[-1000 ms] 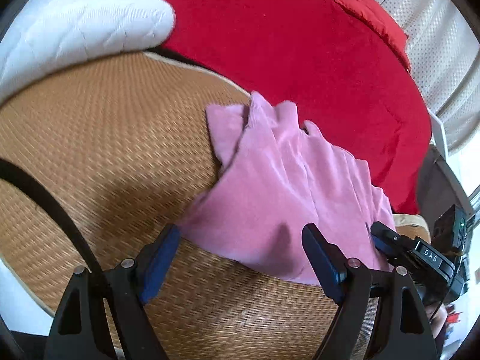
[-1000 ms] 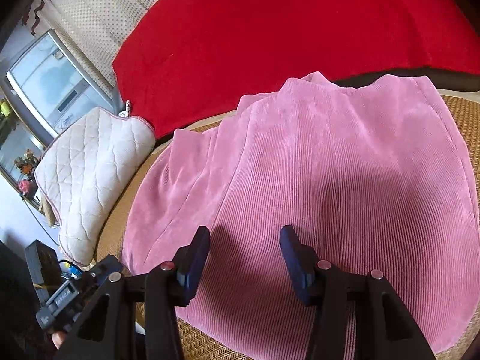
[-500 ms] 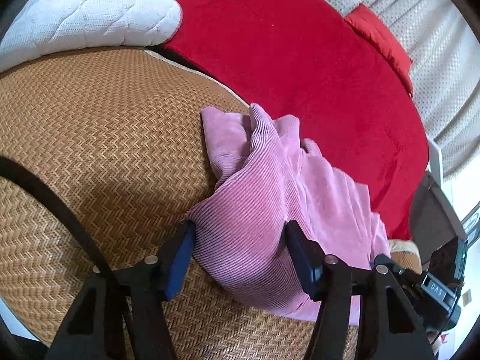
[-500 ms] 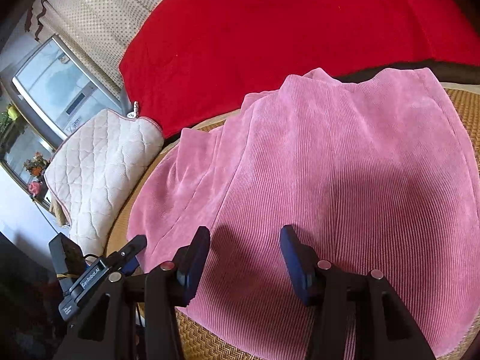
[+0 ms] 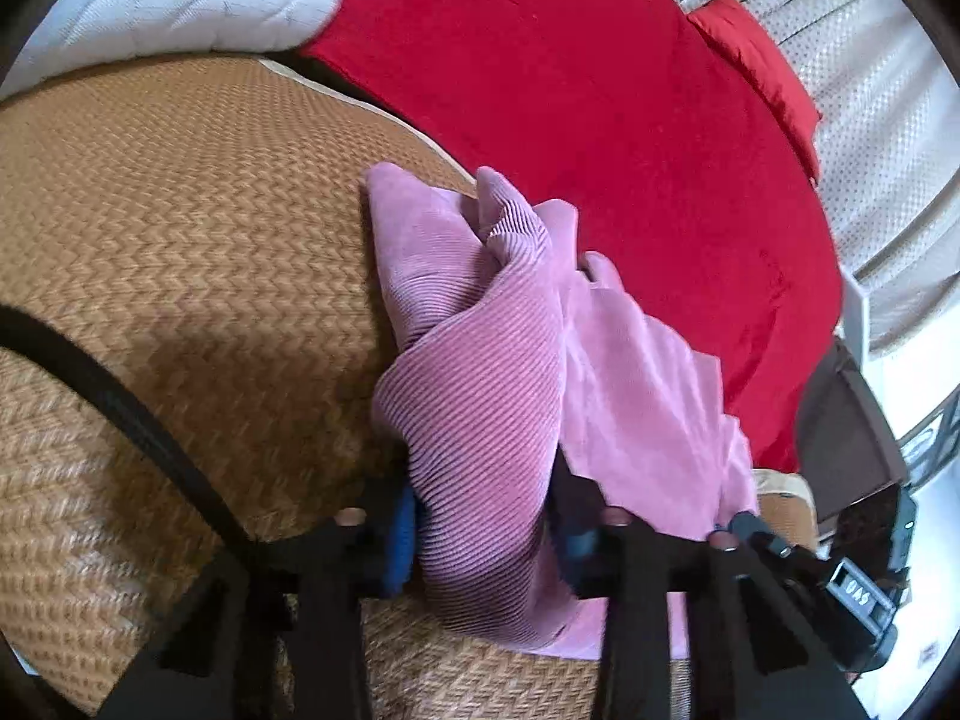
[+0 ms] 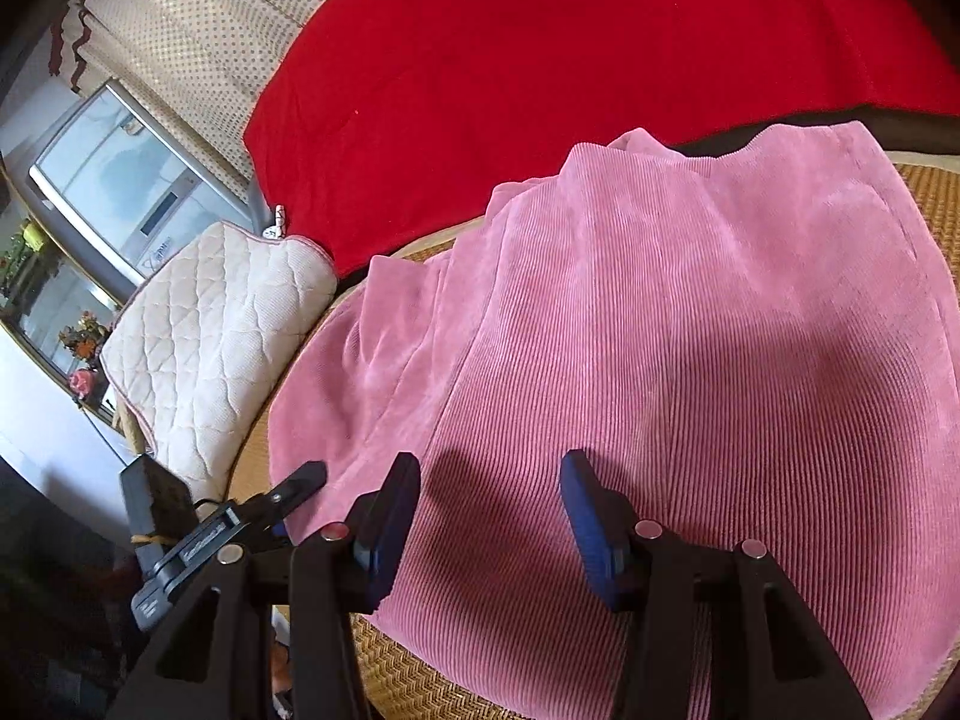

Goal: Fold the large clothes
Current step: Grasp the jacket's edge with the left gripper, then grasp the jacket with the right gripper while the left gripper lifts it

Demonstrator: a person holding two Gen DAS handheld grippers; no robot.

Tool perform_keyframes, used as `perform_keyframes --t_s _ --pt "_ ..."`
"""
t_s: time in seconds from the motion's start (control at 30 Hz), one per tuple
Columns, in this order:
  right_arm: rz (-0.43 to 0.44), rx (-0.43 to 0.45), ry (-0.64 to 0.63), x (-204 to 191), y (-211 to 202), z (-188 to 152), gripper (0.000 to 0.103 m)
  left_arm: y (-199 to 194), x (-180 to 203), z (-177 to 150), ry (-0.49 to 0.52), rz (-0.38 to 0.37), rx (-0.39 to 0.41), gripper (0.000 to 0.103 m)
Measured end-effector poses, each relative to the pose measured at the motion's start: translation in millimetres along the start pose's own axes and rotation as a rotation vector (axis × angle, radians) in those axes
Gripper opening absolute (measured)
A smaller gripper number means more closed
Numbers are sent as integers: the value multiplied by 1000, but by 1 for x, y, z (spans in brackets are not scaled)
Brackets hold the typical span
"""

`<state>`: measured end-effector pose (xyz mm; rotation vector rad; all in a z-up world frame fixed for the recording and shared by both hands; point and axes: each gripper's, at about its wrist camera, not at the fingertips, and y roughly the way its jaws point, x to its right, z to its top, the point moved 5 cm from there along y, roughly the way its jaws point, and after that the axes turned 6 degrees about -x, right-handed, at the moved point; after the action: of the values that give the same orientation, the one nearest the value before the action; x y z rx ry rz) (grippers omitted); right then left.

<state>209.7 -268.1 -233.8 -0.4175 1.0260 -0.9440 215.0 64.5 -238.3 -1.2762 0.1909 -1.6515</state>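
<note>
A pink corduroy garment point(image 6: 690, 360) lies spread on a woven straw mat point(image 5: 168, 228). In the left wrist view its near corner point(image 5: 480, 420) is bunched and lifted between my left gripper's point(image 5: 486, 528) blue pads, which are closed on the cloth. My right gripper point(image 6: 489, 516) is open and hovers just above the garment's near edge, its blue pads apart and holding nothing. The left gripper's tip also shows in the right wrist view point(image 6: 300, 480) at the garment's left corner.
A red blanket point(image 5: 600, 120) covers the bed beyond the mat. A white quilted cushion point(image 6: 216, 336) lies left of the garment. A window point(image 6: 126, 180) and dotted curtains point(image 6: 192, 30) stand behind. A dark chair point(image 5: 840, 438) is at the right.
My left gripper moved forward onto the garment's corner and closed on it, bunching the cloth upward. My right gripper stayed open above the near edge, hardly moving.
</note>
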Motion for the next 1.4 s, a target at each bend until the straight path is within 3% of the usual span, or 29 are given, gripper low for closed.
perform_keyframes --t_s 0.1,0.2,0.33,0.4,0.47,0.53,0.6,0.77,1.03,1.07,1.1,1.17,1.23,1.3,1.33,1.4 --pt "25 -9 15 3 0 1 53 0 23 8 89 1 26 29" --pt "65 -20 47 7 0 2 53 -2 58 11 242 26 58 27" --pt "158 -44 128 18 -2 6 53 2 122 -4 533 61 90 25" --pt "218 -52 184 24 -6 8 53 17 150 -24 705 87 68 25" --pt "272 -36 231 30 -12 12 53 42 163 -51 856 107 -3 25" --pt "311 14 248 33 -21 18 62 64 163 -69 924 118 -21 25" --pt "337 65 249 31 -31 25 78 67 165 -69 921 115 -8 25" --pt "349 69 204 12 -21 35 79 65 160 -64 900 76 -32 25" --pt "255 -22 122 -26 42 52 79 52 151 -60 904 36 -53 29" --pt "206 -38 102 -27 53 51 70 47 148 -57 898 18 -64 34" --pt "154 -45 79 -26 61 50 53 40 145 -53 885 -11 -86 36" --pt "112 -37 69 -23 65 52 32 22 138 -40 826 -121 -116 38" --pt "127 -31 103 -17 65 53 27 2 125 -19 744 -186 -87 42" --pt "126 -17 107 -17 64 52 25 1 104 4 619 -185 -82 47" --pt "120 -10 101 -19 64 51 25 13 88 14 514 -180 -127 47" --pt "97 13 70 -30 60 49 23 42 73 17 401 -170 -222 45"
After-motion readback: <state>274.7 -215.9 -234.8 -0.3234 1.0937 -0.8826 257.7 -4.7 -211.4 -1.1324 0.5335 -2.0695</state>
